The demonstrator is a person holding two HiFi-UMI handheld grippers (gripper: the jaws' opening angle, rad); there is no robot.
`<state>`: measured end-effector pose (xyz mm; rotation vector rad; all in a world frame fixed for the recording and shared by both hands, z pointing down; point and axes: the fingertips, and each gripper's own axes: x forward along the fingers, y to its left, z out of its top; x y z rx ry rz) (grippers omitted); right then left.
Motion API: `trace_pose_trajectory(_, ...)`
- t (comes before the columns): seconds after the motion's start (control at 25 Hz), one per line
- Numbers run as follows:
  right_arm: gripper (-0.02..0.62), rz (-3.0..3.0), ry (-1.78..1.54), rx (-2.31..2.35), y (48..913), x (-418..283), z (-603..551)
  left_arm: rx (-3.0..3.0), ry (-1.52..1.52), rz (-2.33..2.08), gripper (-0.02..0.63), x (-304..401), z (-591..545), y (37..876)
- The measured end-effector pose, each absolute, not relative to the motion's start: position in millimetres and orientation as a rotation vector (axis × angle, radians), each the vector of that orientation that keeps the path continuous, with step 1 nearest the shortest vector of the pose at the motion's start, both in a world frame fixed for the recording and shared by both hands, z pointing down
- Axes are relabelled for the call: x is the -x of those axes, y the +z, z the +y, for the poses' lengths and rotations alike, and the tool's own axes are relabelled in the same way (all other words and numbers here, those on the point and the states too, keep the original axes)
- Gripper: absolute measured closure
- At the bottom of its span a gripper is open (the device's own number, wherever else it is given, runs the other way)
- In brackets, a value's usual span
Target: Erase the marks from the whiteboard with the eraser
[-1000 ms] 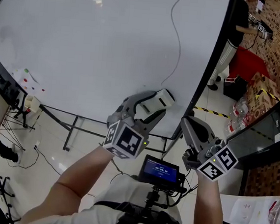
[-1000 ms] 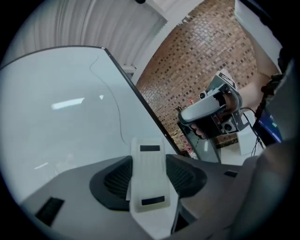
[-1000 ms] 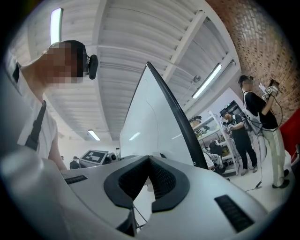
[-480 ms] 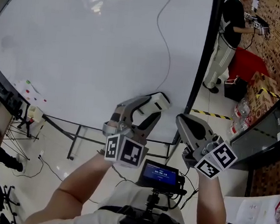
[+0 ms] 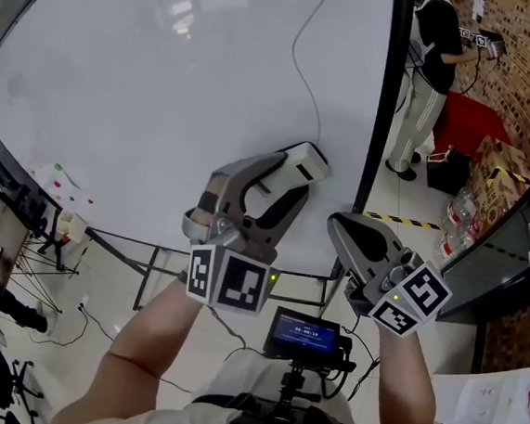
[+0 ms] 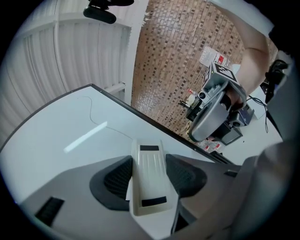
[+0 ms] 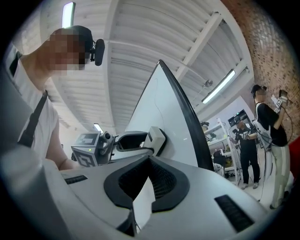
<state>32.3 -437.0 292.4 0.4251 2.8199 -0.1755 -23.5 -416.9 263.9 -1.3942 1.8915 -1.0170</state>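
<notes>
- left gripper: jaws spread wide and clamped on the eraser, one ribbed pad on each long side. the pale block runs lengthwise out past the fingertips.
- eraser's far end sits at the whiteboard face, in its lower part. cannot tell if the felt is actually pressed on the surface or just off it.
- right gripper: jaws together, nothing between them. it hangs beside the left gripper, off past the board's black frame, idle.
- marks: one thin curved line starts just ahead of the eraser's tip and winds away from the left gripper toward the top of the board. the surface to the gripper's left looks mostly clean; a faint grey patch far out that way may be a smudge, too dim to tell.
- step in hand, as i judge it: eraser is gripped and brought to the bottom end of the line; the wiping of this mark is about to start or barely begun. the line looks whole along its length, so most of the job remains.
- next move calls for: flat contact of the eraser face on the board, firm pressure, then a stroke forward along the curve, following its bend rather than going straight. keep the clamp tight so the block does not twist in the pads. right gripper need not act.
</notes>
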Motion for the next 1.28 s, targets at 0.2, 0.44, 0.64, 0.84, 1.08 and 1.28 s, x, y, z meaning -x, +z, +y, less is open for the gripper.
trace_pose_trajectory(0.2, 0.584, 2.817, -0.167, -0.425, 289, -35, -438, 1.405, -1.075, 1.873, 0.371, 20, -420, 286)
trace_pose_trajectory(0.44, 0.584, 2.847, -0.156, -0.403, 297, -31, -441, 1.416, -1.154, 1.845, 0.371, 19, -421, 318)
trace_pose_trajectory(0.64, 0.584, 2.848, -0.135, -0.382, 292, -35, -442, 1.403, -1.089, 1.848, 0.371, 18, -421, 293)
trace_pose_trajectory(0.84, 0.584, 2.827, -0.069, -0.382, 278, -29, -443, 1.334, -1.036, 1.813, 0.367, 20, -427, 258)
trace_pose_trajectory(1.08, 0.584, 2.833, 0.014, -0.381, 267, -35, -441, 1.328, -0.966, 1.839, 0.367, 12, -431, 246)
trace_pose_trajectory(1.28, 0.584, 2.835, 0.020, -0.375, 263, -33, -439, 1.387, -1.017, 1.838, 0.367, 18, -429, 275)
